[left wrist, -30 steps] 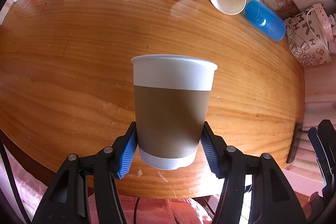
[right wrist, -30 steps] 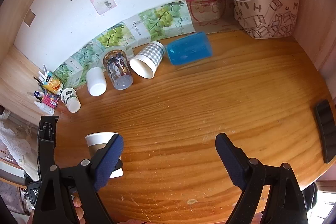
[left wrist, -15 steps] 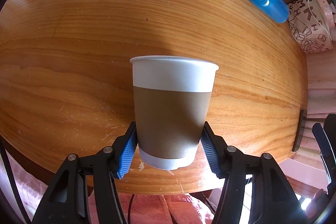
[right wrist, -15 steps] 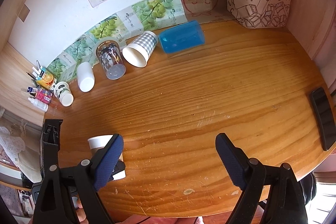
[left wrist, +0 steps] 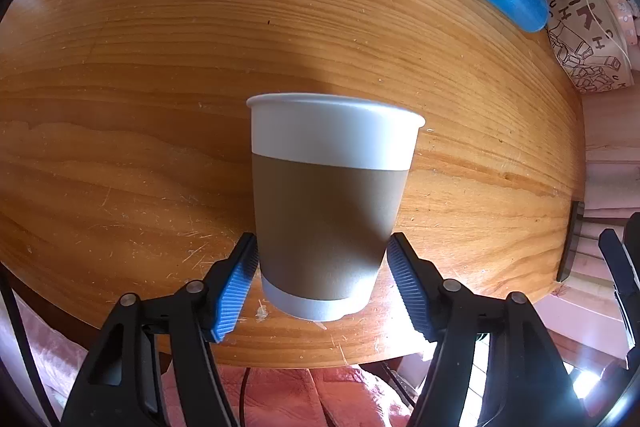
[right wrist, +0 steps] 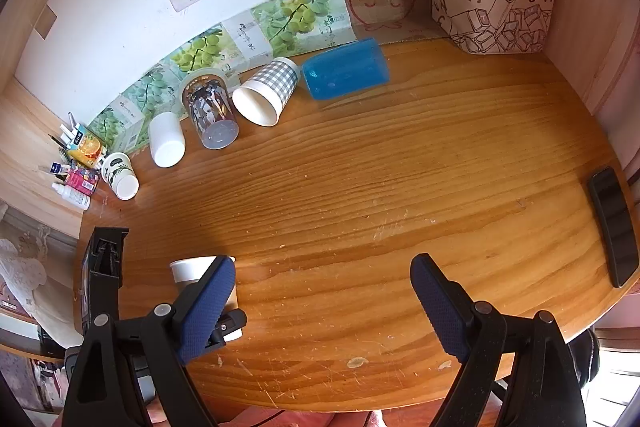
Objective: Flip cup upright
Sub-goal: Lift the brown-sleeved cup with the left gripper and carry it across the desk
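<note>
Cup, one brown-sleeved paper one, stands upright near the table's front edge, and our left gripper flanks its base; whether the blue pads still pinch it we cannot tell. Our right gripper hangs spread wide, holding nothing. At twelve o'clock five other cups lie tipped: white-green, white, clear, checked, blue. One phone lies at three.

table centre: open | far edge: toppled cups | right edge: phone
</note>
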Demonstrator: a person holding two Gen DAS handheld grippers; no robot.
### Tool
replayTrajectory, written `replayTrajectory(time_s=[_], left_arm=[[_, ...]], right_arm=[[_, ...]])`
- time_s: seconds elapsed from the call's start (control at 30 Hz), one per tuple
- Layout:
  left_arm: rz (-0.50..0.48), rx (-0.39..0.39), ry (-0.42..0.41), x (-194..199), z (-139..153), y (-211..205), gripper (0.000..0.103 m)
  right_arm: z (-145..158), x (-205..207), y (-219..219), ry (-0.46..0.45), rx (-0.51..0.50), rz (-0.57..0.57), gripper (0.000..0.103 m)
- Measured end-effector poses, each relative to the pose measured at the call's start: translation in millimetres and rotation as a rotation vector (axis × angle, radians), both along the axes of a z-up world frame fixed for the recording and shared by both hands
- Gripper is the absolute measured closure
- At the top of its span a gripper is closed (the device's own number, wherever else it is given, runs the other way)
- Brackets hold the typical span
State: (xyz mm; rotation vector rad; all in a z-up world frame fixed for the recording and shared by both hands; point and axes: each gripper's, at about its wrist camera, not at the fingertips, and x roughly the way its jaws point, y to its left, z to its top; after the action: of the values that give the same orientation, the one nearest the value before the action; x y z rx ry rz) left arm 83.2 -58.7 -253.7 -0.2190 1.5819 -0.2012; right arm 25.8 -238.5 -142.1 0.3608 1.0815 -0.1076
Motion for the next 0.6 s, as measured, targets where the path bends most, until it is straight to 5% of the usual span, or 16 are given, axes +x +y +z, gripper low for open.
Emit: replayTrajectory(time_s=[0.6], left_arm=[[-0.061,0.053,-0.021,-22.8,26.0,18.0,0.027]], right_arm=[[-2.6,-8.3,-7.0,0.0,0.023,0.006,0.013]])
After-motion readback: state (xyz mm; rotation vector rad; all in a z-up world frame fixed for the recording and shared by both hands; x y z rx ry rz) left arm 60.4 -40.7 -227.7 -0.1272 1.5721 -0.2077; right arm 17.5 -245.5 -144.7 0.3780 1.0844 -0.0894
